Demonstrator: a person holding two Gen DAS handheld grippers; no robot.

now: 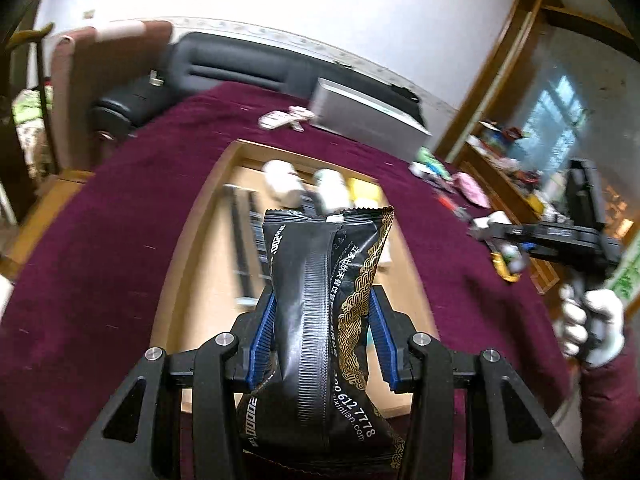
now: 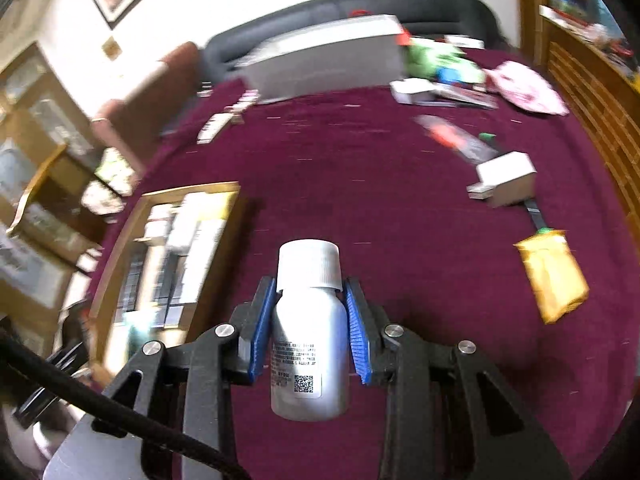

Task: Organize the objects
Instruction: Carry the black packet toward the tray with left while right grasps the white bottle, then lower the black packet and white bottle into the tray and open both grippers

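A black snack packet (image 1: 324,320) with gold wave patterning was held upright at the centre of the left wrist view, pinched at its waist between the blue-padded fingers (image 1: 262,332) of the left gripper (image 1: 322,332). White print could be read near its lower end: the digits "612 7778" and a web address ending in ".com"; a column of Chinese characters ran beside the gold band but was too small to read. Behind the packet, in the middle of the frame, a shallow wooden tray (image 1: 208,216) was seen on the maroon-covered bench (image 1: 100,260). In the tray were two white bottles (image 1: 282,184) at the far end, a yellow item beside them, and dark strips along its left side, all blurred. At the right edge a white-gloved hand (image 1: 592,328) was seen holding the other device.

In the right wrist view, a white plastic bottle (image 2: 310,344) with a white ribbed cap was clamped at its shoulder by the fingers (image 2: 358,336) of the right gripper (image 2: 310,332), at lower centre of the frame. Its label carried a QR code and lines of small print that could not be made out. The tray (image 2: 120,240) lay at centre left. A yellow packet (image 2: 552,276) lay at the right, a small white box (image 2: 508,178) above it, and a grey box (image 2: 328,56) at top centre.
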